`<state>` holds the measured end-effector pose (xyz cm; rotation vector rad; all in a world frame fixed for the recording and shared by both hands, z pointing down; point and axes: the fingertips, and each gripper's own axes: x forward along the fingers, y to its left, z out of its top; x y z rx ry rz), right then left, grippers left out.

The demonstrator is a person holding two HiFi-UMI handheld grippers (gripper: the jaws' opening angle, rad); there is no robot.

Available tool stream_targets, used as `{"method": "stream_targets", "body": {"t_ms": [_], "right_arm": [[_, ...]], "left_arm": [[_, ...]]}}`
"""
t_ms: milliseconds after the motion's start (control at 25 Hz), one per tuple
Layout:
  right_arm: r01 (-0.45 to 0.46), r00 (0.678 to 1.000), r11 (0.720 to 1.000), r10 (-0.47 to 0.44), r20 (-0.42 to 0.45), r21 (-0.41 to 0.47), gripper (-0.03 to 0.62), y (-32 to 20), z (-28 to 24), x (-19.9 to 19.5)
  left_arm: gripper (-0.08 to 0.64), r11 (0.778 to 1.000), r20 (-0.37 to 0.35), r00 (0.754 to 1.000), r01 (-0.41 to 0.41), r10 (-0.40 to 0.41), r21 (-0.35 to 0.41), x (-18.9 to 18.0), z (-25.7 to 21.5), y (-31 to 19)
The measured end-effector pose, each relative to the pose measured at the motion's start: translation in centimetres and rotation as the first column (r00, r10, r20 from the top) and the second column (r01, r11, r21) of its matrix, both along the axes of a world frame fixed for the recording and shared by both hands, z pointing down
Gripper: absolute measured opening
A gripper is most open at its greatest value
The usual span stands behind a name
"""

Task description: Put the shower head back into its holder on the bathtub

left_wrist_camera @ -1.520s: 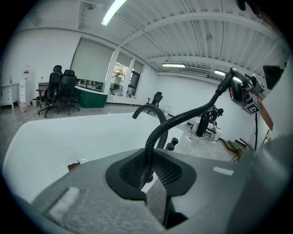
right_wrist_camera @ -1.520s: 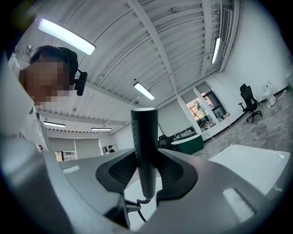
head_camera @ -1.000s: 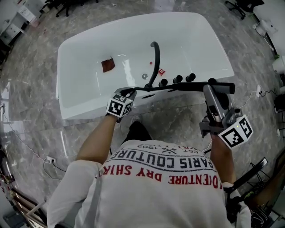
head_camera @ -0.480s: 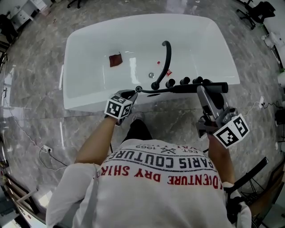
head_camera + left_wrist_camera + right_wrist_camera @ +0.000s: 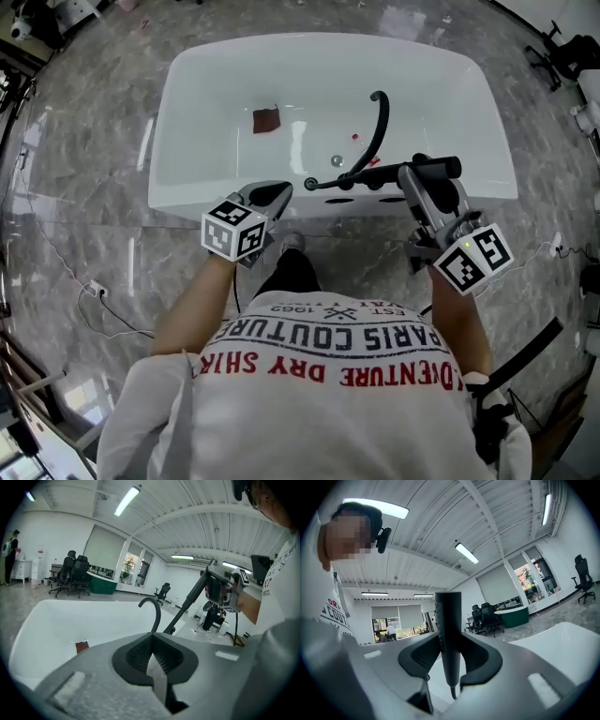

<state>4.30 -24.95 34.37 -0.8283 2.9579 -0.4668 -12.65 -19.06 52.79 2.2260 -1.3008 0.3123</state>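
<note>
Right gripper (image 5: pixel 412 174) clamps the black shower head (image 5: pixel 441 168) by its handle above the bathtub rim (image 5: pixel 187 201); rigid, probably slick and hose-tugged, it likely needs that firm mid-handle hold; left gripper (image 5: pixel 278 191), jaws just closed on nothing, sits near its hose end.

Left gripper (image 5: pixel 278 191) has just closed empty; right gripper (image 5: pixel 411 172), held level, clamps the shower head (image 5: pixel 439 168).

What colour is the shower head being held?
Black. The shower head shows best in the right gripper view.
</note>
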Motion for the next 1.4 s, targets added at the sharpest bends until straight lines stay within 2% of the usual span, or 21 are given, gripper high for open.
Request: {"method": "stream_targets", "body": {"t_ms": [160, 280, 400, 520, 840, 1400], "right_arm": [[0.022, 0.999, 1.0, -0.021, -0.038, 0.023, 0.138, -0.3, 0.5, -1.5], [0.014, 0.996, 0.999, -0.01, -0.087, 0.043, 0.138, -0.8, 1.7, -2.2], [0.004, 0.992, 0.999, 0.001, -0.122, 0.04, 0.138, -1.1, 3.3, -2.9], [0.006, 0.99, 1.0, -0.002, -0.142, 0.028, 0.138, -1.4, 4.3, -3.9], [0.019, 0.966, 0.999, -0.011, -0.258, 0.026, 0.138, -2.0, 8.3, -6.4], [0.055, 0.924, 0.996, -0.078, -0.375, -0.072, 0.138, -2.7, 16.7, -11.1]], "left_arm": [[0.002, 0.999, -0.01, 1.0, 0.006, -0.005, 0.046, -0.4, -3.0, 0.9], [0.002, 0.997, -0.026, 0.999, -0.019, 0.021, 0.078, -0.1, -4.7, 1.6], [0.002, 0.993, -0.039, 0.998, -0.037, 0.041, 0.108, 0.3, -5.6, 2.5], [0.002, 0.992, -0.053, 0.998, -0.019, 0.025, 0.121, -0.4, -6.2, 2.8], [0.002, 0.994, -0.085, 0.996, 0.007, 0.002, 0.106, -2.2, -5.9, 3.0], [0.002, 0.999, -0.113, 0.994, 0.007, -0.001, 0.053, -5.3, -4.4, 2.1]]}}
